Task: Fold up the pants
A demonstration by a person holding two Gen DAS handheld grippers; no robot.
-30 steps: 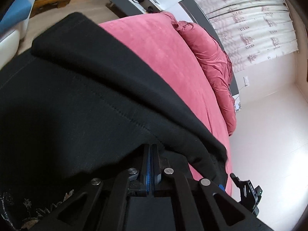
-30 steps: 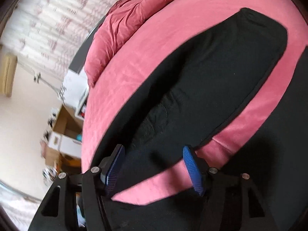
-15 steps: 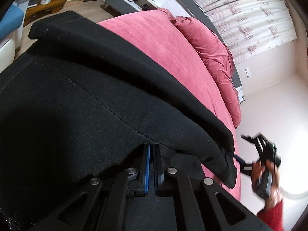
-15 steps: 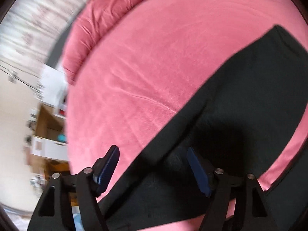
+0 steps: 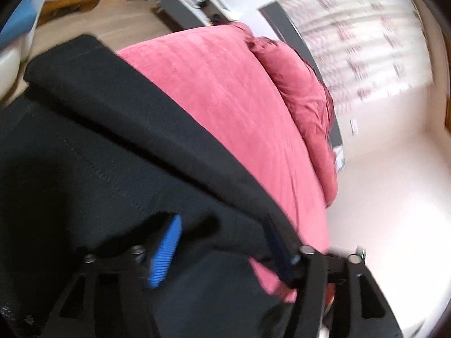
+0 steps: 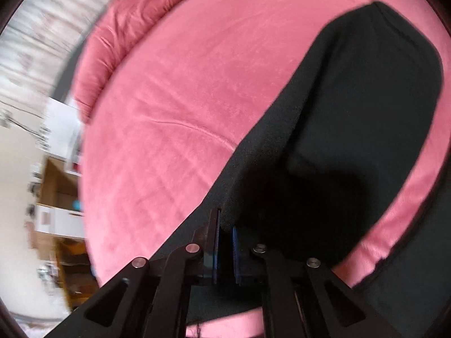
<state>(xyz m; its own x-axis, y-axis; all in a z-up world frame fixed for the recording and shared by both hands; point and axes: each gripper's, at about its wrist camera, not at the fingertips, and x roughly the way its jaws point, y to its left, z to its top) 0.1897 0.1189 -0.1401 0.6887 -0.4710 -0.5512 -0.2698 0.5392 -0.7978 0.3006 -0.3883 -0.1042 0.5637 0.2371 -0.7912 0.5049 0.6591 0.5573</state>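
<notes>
The black pants (image 5: 93,152) lie folded over on a pink bed cover (image 5: 225,90). In the left wrist view my left gripper (image 5: 222,248) is open, its blue pads spread apart over the black cloth near the folded edge. In the right wrist view the pants (image 6: 360,107) stretch away to the upper right across the pink cover (image 6: 174,90). My right gripper (image 6: 225,239) is shut on the thick edge of the pants at the near end.
A bunched pink duvet (image 5: 304,104) lies along the far side of the bed, also in the right wrist view (image 6: 121,31). Patterned curtains (image 5: 360,36) hang behind. Wooden shelves and boxes (image 6: 59,205) stand on the floor beside the bed.
My left gripper has opened and let go of the pants. My right gripper has moved onto the pants' edge and closed on it.
</notes>
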